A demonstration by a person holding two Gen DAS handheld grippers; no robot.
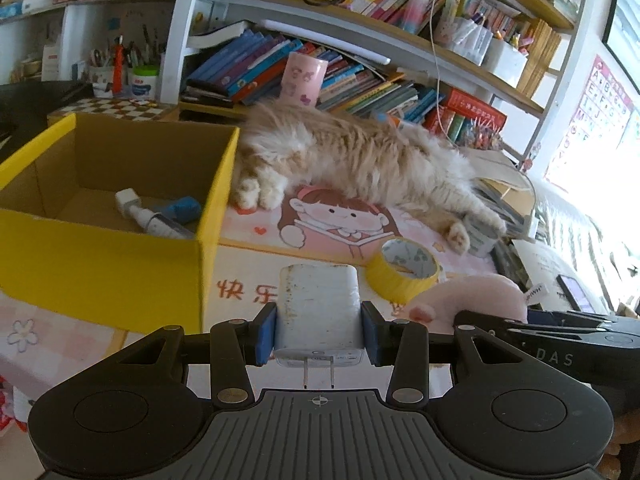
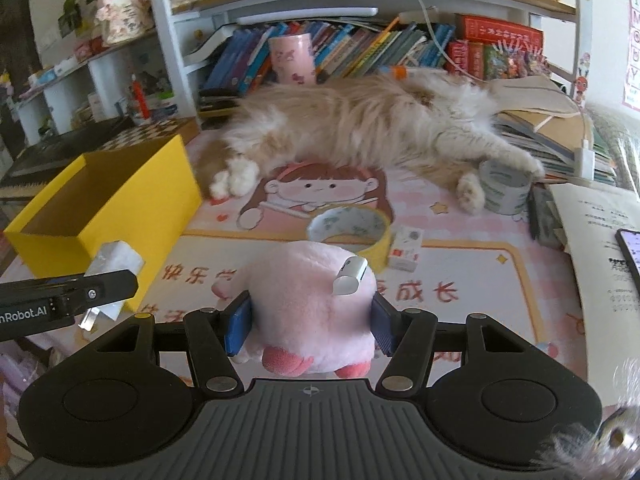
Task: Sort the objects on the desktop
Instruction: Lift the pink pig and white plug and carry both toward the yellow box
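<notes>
My left gripper (image 1: 319, 334) is shut on a white plug charger (image 1: 318, 304), prongs pointing back at the camera, held to the right of the yellow cardboard box (image 1: 100, 264). The box holds a white tube (image 1: 152, 216) and a blue item (image 1: 184, 208). My right gripper (image 2: 310, 326) is shut on a pink plush toy (image 2: 312, 300) with a white tag (image 2: 351, 276). The charger (image 2: 114, 268) and left gripper also show at left in the right wrist view, by the box (image 2: 132, 200). A yellow tape roll (image 1: 402, 270) (image 2: 350, 228) lies on the pink mat.
A fluffy cat (image 1: 360, 152) (image 2: 360, 128) lies across the back of the mat. A grey tape roll (image 2: 504, 188), a small white box (image 2: 406, 248), papers and a phone (image 2: 630, 250) lie right. Bookshelves stand behind.
</notes>
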